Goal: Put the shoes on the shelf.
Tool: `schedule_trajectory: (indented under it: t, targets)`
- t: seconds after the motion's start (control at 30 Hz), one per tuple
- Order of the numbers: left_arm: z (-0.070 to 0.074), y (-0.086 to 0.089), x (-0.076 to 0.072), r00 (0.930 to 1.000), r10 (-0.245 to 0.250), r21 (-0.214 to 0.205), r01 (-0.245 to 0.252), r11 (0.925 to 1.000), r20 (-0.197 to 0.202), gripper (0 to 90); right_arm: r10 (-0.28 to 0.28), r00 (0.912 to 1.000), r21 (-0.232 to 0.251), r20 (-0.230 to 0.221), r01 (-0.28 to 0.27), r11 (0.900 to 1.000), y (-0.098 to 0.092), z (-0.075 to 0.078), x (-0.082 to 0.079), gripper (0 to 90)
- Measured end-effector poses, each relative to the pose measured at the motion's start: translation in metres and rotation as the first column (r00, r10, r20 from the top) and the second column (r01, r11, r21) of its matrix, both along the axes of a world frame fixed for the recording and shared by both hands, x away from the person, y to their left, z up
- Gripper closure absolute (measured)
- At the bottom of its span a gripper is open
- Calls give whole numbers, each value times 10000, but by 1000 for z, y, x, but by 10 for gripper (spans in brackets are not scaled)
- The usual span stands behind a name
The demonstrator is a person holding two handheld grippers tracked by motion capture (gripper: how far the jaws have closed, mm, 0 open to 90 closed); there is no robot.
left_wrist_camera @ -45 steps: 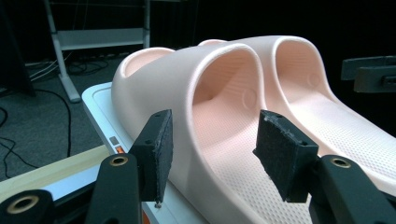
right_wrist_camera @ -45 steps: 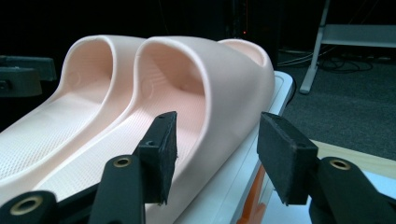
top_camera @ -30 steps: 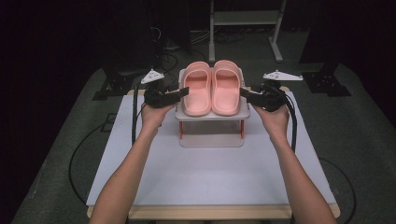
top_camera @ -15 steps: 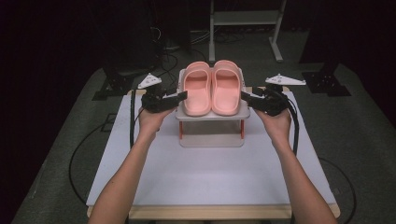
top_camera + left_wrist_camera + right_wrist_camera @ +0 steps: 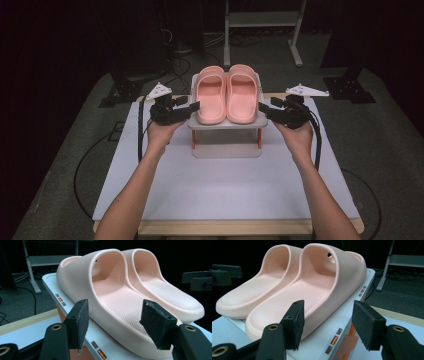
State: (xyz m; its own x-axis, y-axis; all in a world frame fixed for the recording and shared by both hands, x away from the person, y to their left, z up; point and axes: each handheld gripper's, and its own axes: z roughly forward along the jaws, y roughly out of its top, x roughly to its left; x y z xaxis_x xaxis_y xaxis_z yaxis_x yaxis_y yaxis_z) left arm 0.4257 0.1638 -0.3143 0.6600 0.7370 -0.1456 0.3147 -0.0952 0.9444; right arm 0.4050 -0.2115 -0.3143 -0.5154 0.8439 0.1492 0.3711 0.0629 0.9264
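Pink and soft-looking, the two slippers sit side by side on top of a little white stand [image 5: 226, 124] in the middle of your table [image 5: 220, 185], toes pointing away from you. Start on the left. Your left hand [image 5: 159, 134] holds the left gripper [image 5: 194, 106] just beside the left edge of the stand. Its jaws have just been opening, and now they stand apart with nothing pinched between them. In the left gripper view the pads [image 5: 80, 322] sit on either side of the near edge of the left slipper [image 5: 210, 95], but they do not press on it. To the left of that gripper the white table top is bare out to its edge, so you have room there.

The right slipper [image 5: 242, 93] touches the left one along its whole side, so no gap runs between them. Both fill most of the stand's top, with just a thin white rim around them. Orange legs [image 5: 260, 142] hold the top up over a lower shelf.

On the right, your right hand [image 5: 298, 134] holds the right gripper [image 5: 262, 107] just beside the stand's right edge. Its jaws are apart too, and they grip nothing. In the right gripper view the slipper's outer edge and the stand's rim lie between the pads [image 5: 295, 322], not touched. Bare table runs on to the right edge, and a wide bare patch lies between the stand and you
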Motion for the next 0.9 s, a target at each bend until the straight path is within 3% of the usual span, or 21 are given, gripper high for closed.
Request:
schedule_trajectory:
  t: [0.9]
  targets:
    - [-4,7,-18,9998,-164,-84,165,9998,108,360,124,9999,-9,29,-124,9999,-9,-8,-20,385]
